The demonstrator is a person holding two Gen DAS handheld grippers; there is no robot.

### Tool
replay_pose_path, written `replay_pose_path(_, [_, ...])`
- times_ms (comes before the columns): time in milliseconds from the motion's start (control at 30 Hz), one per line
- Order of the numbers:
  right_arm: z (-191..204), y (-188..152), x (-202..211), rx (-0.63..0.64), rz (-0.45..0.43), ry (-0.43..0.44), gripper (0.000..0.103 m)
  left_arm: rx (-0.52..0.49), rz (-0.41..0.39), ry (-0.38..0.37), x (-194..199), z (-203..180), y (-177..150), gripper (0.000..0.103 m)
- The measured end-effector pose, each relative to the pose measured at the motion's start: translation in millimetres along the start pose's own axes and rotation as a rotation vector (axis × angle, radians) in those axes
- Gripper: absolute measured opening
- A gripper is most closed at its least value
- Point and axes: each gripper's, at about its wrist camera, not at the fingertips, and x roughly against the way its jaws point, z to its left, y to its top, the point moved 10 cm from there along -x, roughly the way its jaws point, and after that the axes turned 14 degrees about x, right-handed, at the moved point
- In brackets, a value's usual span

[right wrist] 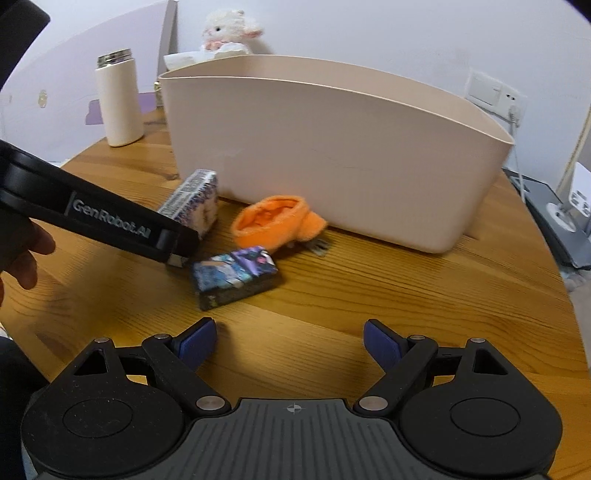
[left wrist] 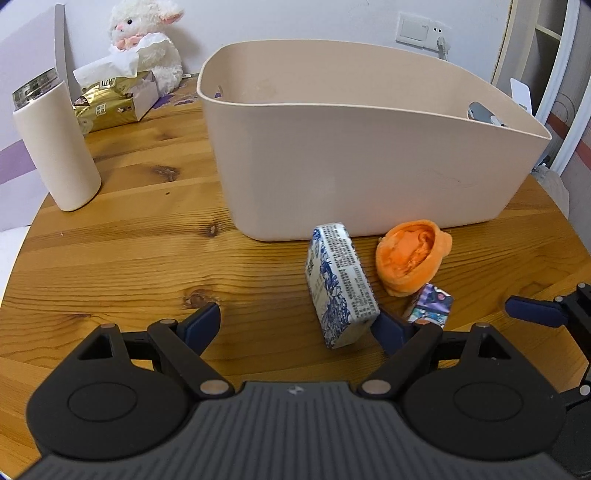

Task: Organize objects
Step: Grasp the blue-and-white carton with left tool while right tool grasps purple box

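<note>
"GenRobot.AI" stands in grey letters along the left tool (right wrist: 110,221).

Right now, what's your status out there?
Left tool and right tool open, empty. Blue-white carton, orange plush, purple box on table before beige bin. Nothing blocking.

The round wooden tabletop (left wrist: 129,251) carries a beige bin (left wrist: 351,155), a blue-printed carton (left wrist: 340,284), an orange plush piece (left wrist: 412,256), a purple box (right wrist: 236,275), a white flask (left wrist: 55,147), a tissue pack (left wrist: 110,103) and a plush lamb (left wrist: 147,40).

Round knotty pine table (left wrist: 129,254) | white wall (left wrist: 295,22), switch and socket plate (left wrist: 421,31) | lilac panel (right wrist: 74,74) at left
</note>
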Motion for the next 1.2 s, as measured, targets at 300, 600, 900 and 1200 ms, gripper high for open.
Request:
replay_pose_path(300, [6, 18, -13, -0.002, -0.032, 0.024, 0.090, -0.020, 0.012, -0.004, -10, 5, -3, 0.089])
replay_pose_path(600, [10, 27, -22, 0.000, -0.076, 0.055, 0.094, -0.008, 0.029, 0.014, -19, 9, 0, 0.090])
replay_pose_path(900, [16, 35, -25, 0.008, -0.108, 0.053, 0.084, -0.003, 0.014, 0.018, -20, 18, 4, 0.090])
replay_pose_path(1200, [9, 36, -20, -0.004, -0.129, 0.043, 0.048, -0.030, -0.039, -0.016, -15, 11, 4, 0.068])
